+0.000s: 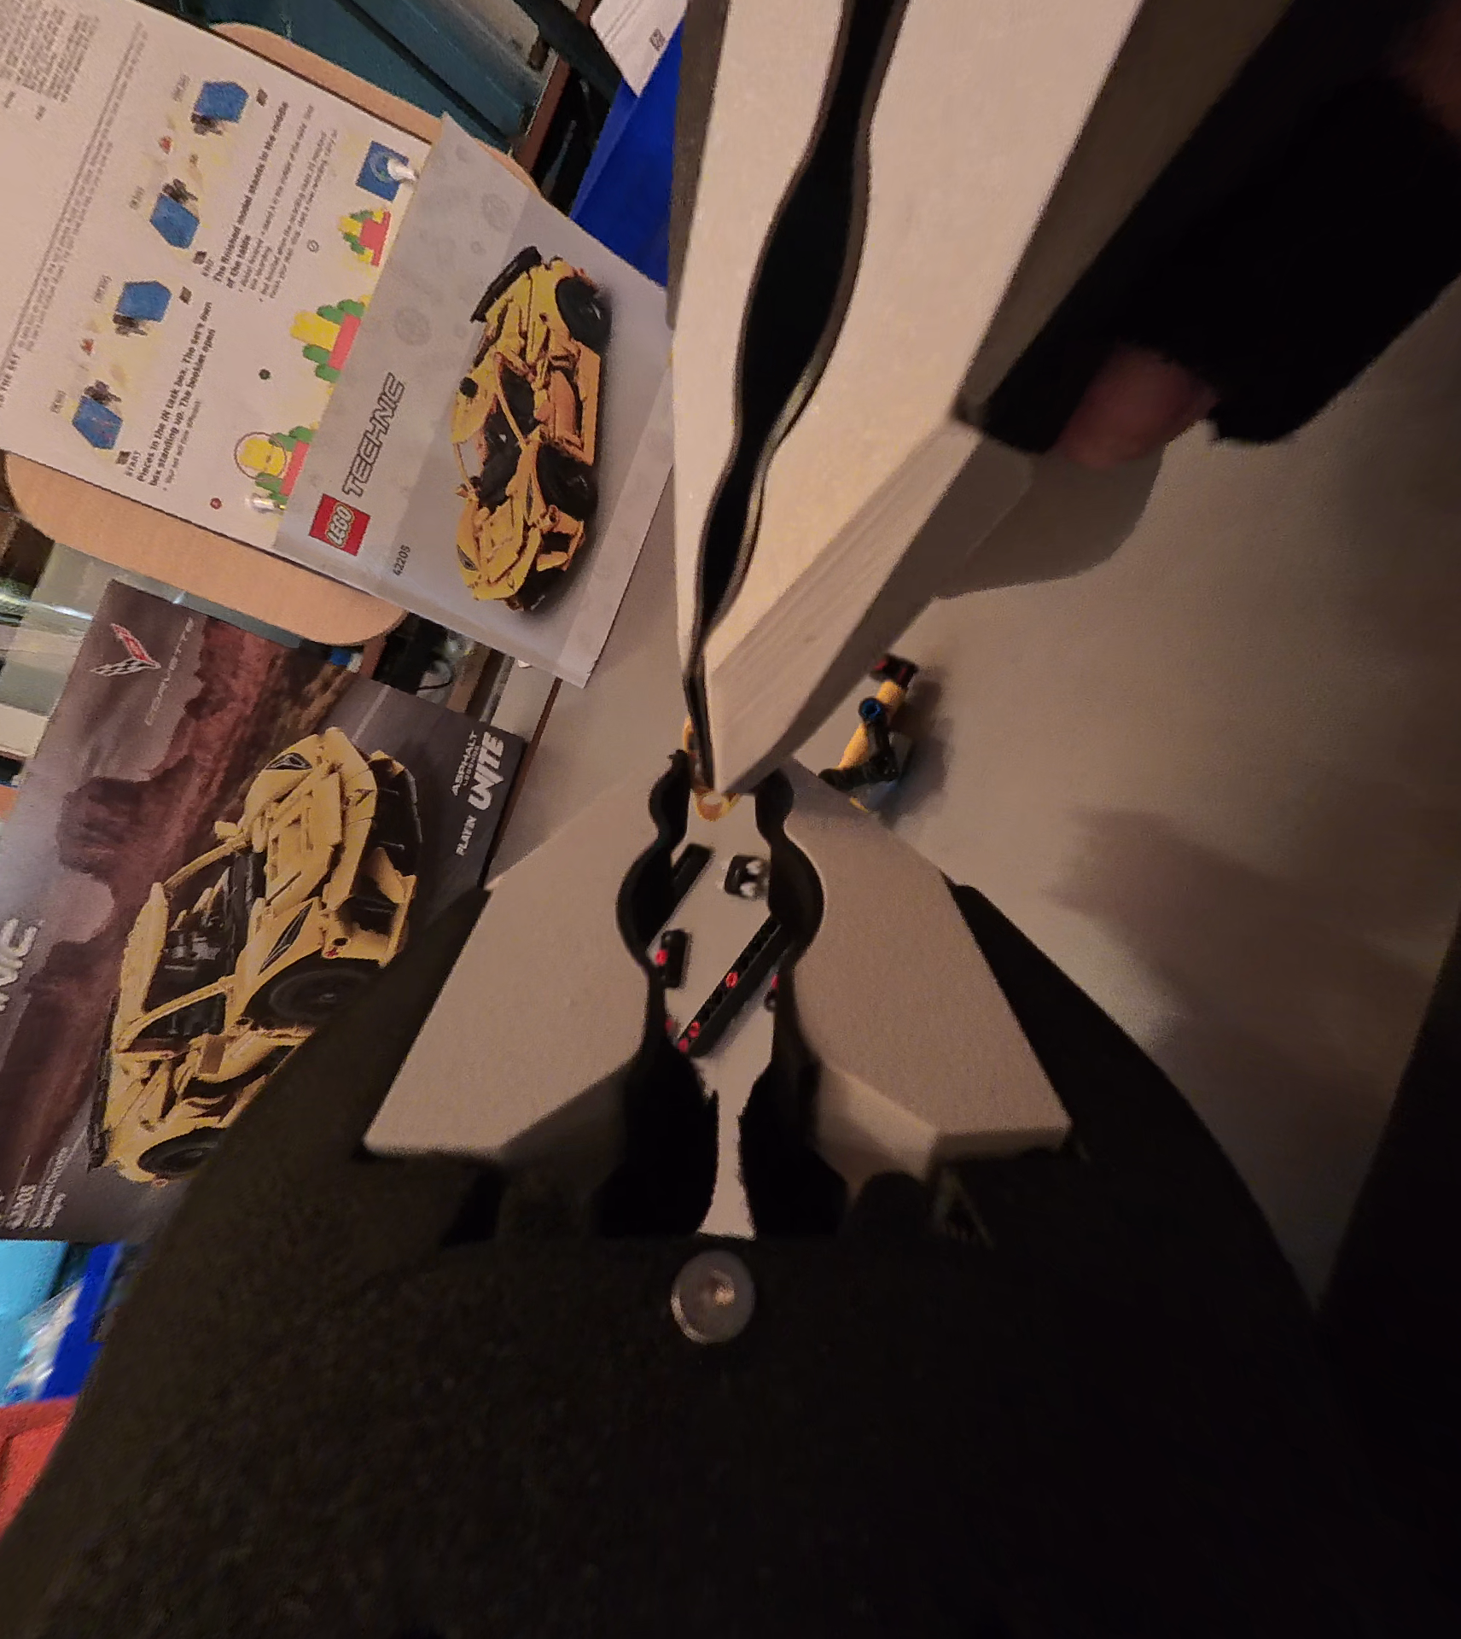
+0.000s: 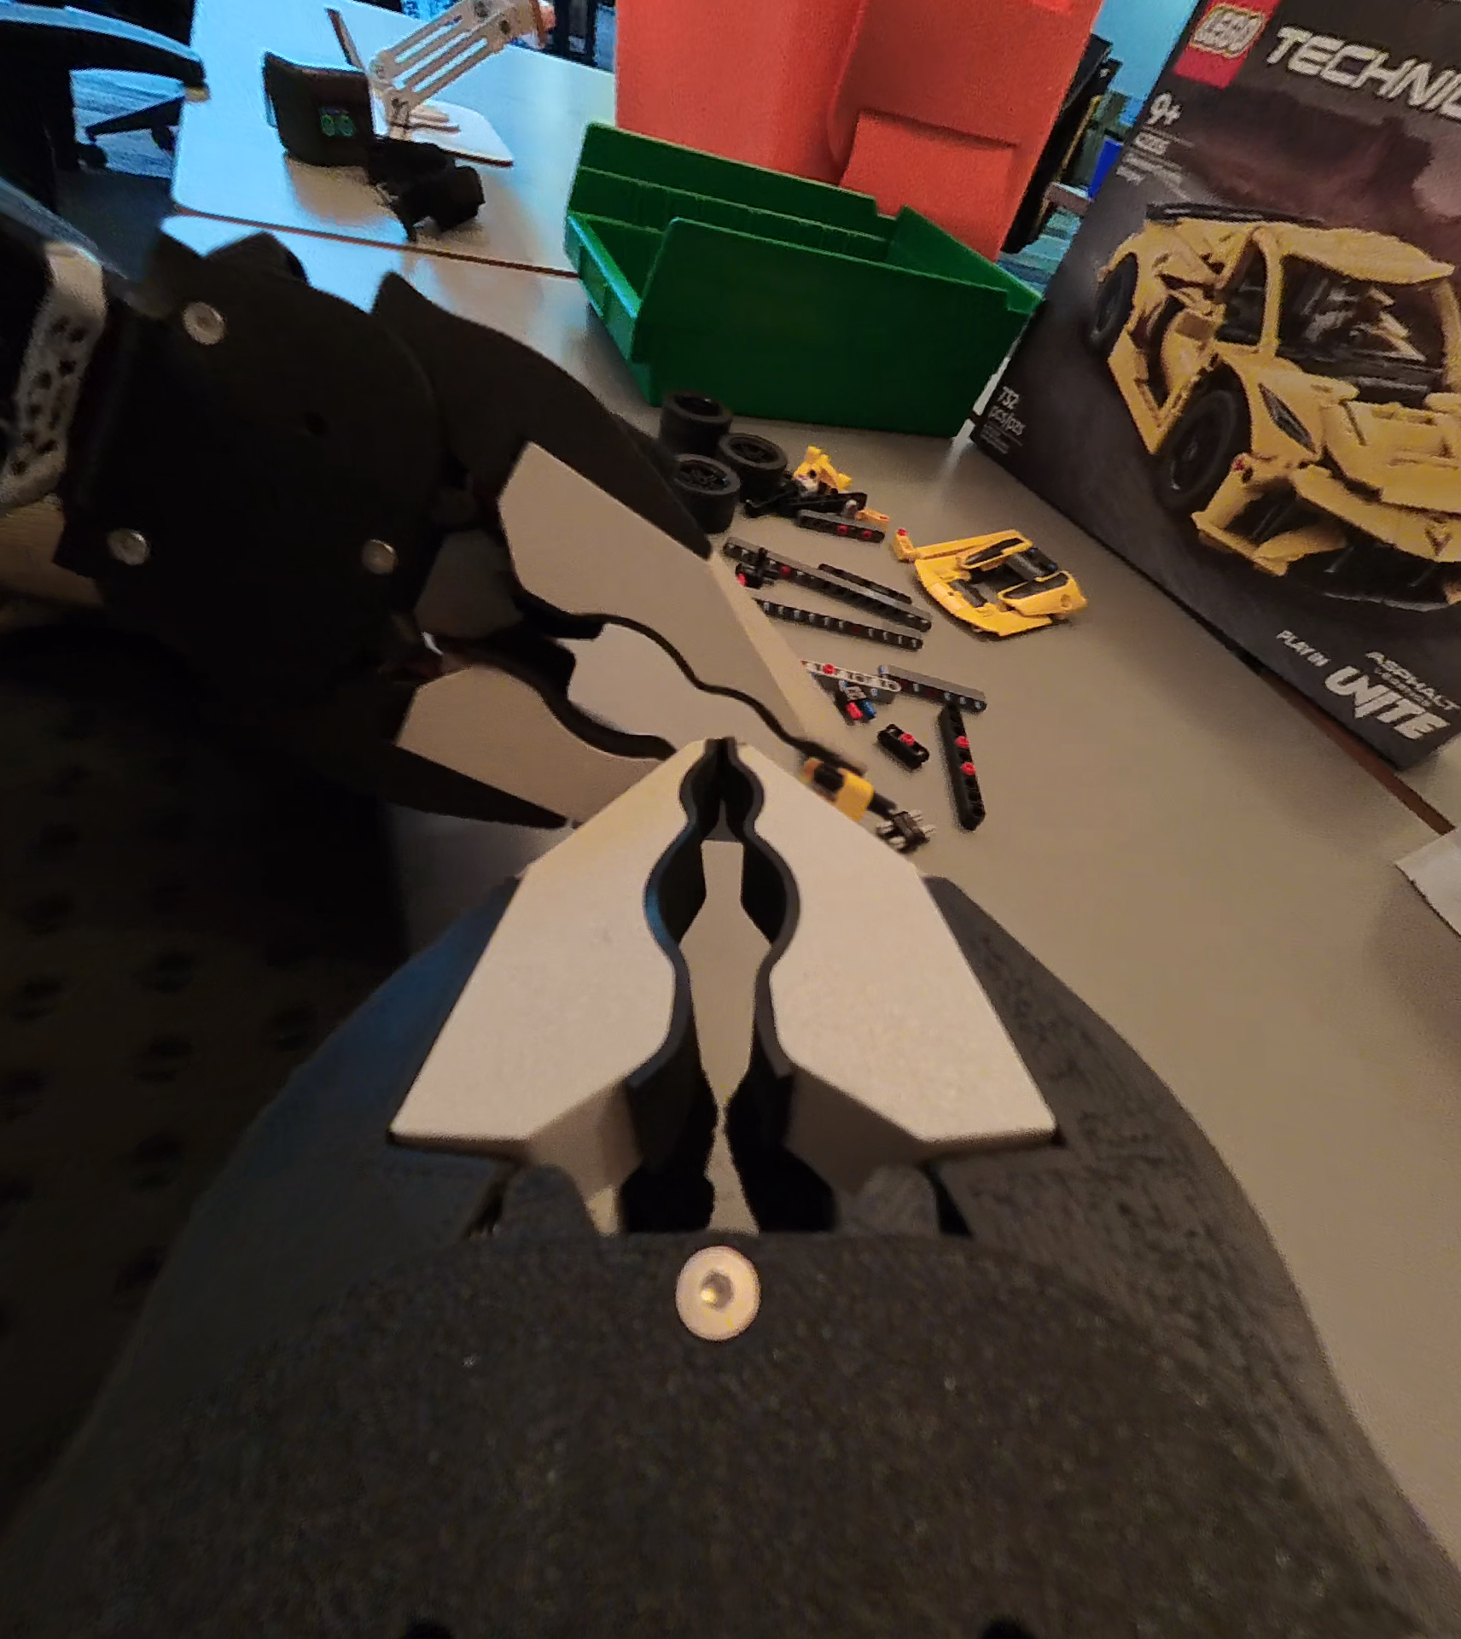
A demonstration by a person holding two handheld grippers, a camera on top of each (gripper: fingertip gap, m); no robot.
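1. Your left hand-held gripper (image 1: 722,785): jaws a narrow gap apart, small yellow piece (image 2: 842,785) pinched at the tips, held above the desk (image 2: 1152,976).
2. Your right hand-held gripper (image 2: 722,754): tips together, nothing seen between them, right beside the yellow piece. Contact: cannot tell.
3. Loose on the desk beyond: black beams (image 2: 833,590), three wheels (image 2: 709,448), a built yellow body panel (image 2: 997,581).
4. Room: bare desk to your right front. Green bin (image 2: 798,355) and the upright set box (image 2: 1285,355) close off the far side; the booklet (image 1: 496,417) overhangs the desk edge.
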